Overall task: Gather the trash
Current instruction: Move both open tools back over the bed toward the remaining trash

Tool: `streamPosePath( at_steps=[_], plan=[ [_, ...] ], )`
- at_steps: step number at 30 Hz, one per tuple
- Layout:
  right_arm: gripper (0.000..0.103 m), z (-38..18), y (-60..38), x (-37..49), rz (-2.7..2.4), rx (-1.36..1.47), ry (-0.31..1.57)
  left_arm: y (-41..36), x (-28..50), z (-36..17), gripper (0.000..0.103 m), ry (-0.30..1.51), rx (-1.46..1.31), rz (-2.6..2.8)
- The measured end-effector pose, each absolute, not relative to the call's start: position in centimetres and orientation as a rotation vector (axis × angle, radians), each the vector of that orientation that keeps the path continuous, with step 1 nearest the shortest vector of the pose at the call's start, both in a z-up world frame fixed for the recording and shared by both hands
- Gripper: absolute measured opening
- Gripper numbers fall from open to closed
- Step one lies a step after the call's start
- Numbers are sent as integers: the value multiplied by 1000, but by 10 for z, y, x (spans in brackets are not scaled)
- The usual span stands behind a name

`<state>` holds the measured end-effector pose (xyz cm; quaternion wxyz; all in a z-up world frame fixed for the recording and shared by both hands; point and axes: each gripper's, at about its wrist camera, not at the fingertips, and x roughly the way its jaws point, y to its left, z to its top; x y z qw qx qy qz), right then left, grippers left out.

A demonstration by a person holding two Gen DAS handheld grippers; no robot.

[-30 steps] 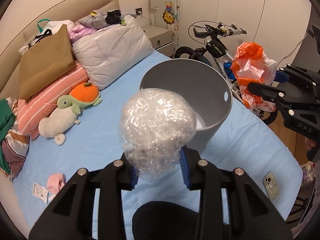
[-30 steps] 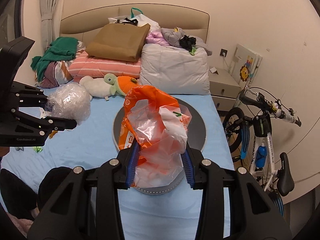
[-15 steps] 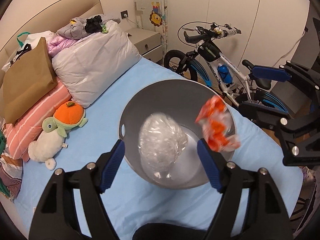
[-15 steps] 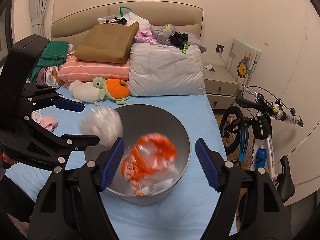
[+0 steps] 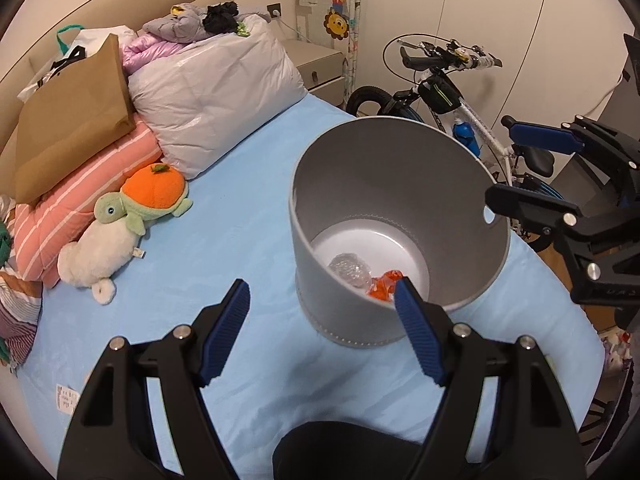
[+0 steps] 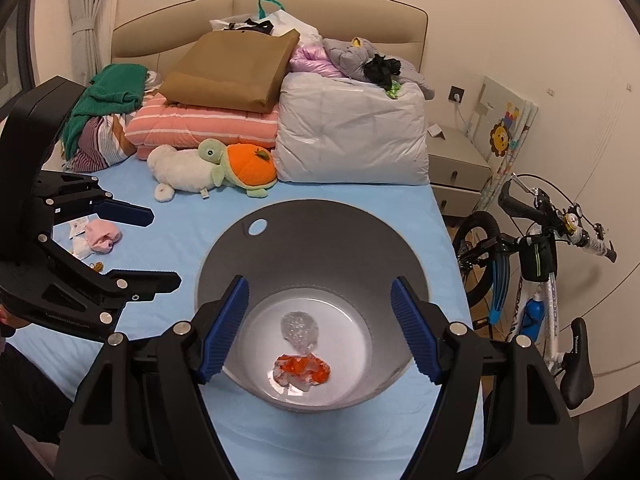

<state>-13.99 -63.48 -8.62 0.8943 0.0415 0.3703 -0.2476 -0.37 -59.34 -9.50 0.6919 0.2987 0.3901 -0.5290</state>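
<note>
1. Left gripper hangs with jaws spread wide and nothing between them.
2. Right gripper gapes just as wide, empty too.
3. Clear plastic wad and orange plastic bag lie touching on the grey bin's floor.
4. The bin stands upright on the blue bed.

Grey bin, blue sheet, orange-and-clear wrapper, pink-striped pillow

1. Bed with a light blue sheet and a beige padded headboard.
2. Plain cream walls; a tied curtain hangs at the left.
3. Pale nightstand beside the bed, a wall socket above it.
4. Bicycle stands on wood floor.
</note>
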Motion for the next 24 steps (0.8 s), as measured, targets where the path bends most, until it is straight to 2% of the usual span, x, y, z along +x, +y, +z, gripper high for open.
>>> streamPosePath(
  at_steps=[11,24],
  plan=[
    [71,-93,-562,-96,-403,8,748,-495,11,-92,75,858,586,-1042],
    [71,-124,-430,-12,-196,-105,702,-328,55,-107,75,892,412,-710]
  ],
)
